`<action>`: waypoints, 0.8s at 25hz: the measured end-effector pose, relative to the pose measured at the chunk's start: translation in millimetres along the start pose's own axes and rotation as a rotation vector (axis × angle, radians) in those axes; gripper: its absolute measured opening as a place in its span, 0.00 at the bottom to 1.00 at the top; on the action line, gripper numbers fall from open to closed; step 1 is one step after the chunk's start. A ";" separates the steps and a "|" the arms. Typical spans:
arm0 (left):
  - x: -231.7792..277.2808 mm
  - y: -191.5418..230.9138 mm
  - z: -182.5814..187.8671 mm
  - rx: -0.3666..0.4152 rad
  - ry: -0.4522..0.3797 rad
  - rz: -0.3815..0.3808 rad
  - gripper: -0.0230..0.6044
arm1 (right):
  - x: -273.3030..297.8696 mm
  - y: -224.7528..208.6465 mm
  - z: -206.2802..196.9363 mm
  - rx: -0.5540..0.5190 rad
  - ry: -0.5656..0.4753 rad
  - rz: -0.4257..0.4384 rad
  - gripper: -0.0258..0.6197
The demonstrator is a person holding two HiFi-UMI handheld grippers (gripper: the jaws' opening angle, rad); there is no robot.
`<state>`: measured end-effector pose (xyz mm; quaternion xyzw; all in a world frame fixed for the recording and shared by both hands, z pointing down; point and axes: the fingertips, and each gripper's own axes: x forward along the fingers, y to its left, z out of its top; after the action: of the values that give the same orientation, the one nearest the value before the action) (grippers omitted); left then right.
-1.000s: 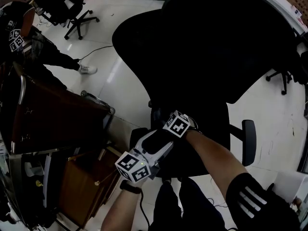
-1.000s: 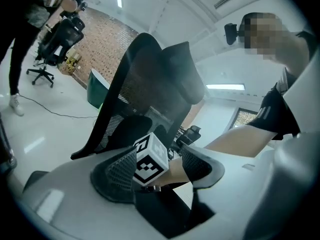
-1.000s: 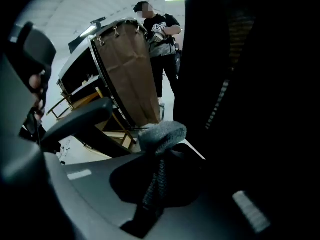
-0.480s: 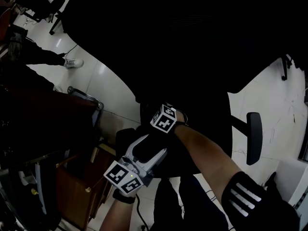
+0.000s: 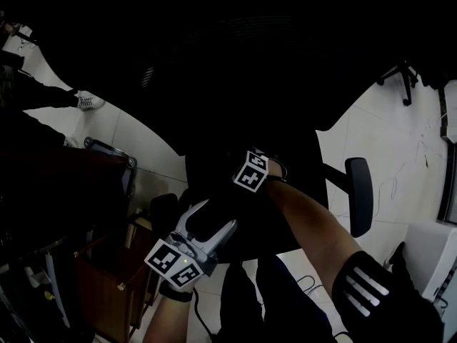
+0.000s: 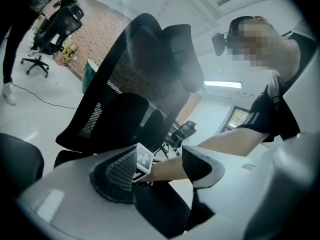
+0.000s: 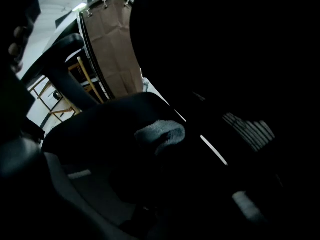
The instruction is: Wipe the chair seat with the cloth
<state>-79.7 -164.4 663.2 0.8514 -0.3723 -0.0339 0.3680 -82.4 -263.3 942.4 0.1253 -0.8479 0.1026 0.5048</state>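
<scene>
On the seat (image 5: 264,229), inside its edges, cloth (image 7: 161,130) in right tongs (image 7: 156,143).

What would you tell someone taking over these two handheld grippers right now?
Left gripper: open and empty, held at the front edge of the chair seat.
Right gripper: appears shut on the grey cloth, low at the seat; this view is very dark.
Done: the cloth is in the gripper and brought to the seat. How much has been wiped cannot be told.
Left: wipe across the whole seat with the cloth.
</scene>
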 end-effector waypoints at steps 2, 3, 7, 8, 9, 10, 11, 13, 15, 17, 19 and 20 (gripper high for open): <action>9.5 -5.4 -3.6 -0.002 0.007 -0.018 0.53 | -19.9 -27.5 -44.3 0.010 0.060 -0.043 0.08; 13.6 -8.2 -5.7 -0.002 0.011 -0.027 0.53 | -31.8 -42.4 -66.1 0.018 0.085 -0.072 0.08; 20.7 -17.8 -14.4 -0.004 0.029 -0.043 0.53 | -81.0 -95.6 -135.9 0.087 0.152 -0.203 0.08; 21.4 -20.1 -16.0 -0.004 0.034 -0.047 0.53 | -92.0 -105.1 -149.2 0.107 0.168 -0.229 0.08; 21.9 -22.2 -17.0 -0.003 0.039 -0.051 0.53 | -101.8 -113.0 -161.1 0.125 0.186 -0.250 0.08; 22.2 -23.6 -17.3 -0.001 0.042 -0.054 0.53 | -110.3 -120.1 -170.8 0.141 0.205 -0.270 0.08; 21.9 -24.0 -17.1 0.002 0.044 -0.055 0.53 | -117.1 -126.6 -177.2 0.153 0.222 -0.291 0.08; 18.1 -21.9 -16.0 0.003 0.041 -0.048 0.53 | -123.6 -133.0 -178.4 0.169 0.233 -0.320 0.08; 11.6 -16.9 -14.0 0.001 0.029 -0.036 0.53 | -121.0 -126.0 -161.9 0.188 0.192 -0.315 0.08; 4.4 -13.0 -9.5 0.007 0.027 -0.021 0.53 | -110.1 -103.7 -129.2 0.210 0.117 -0.271 0.08; -5.6 -6.7 -6.7 0.009 0.024 0.003 0.53 | -90.3 -68.7 -84.0 0.212 0.039 -0.194 0.08; -11.7 -2.6 -5.5 0.008 0.020 0.018 0.53 | -78.5 -49.0 -59.0 0.206 0.002 -0.152 0.08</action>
<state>-84.8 -152.2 663.1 0.8497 -0.3766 -0.0207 0.3684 18.1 -283.5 903.3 0.2405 -0.8205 0.1506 0.4963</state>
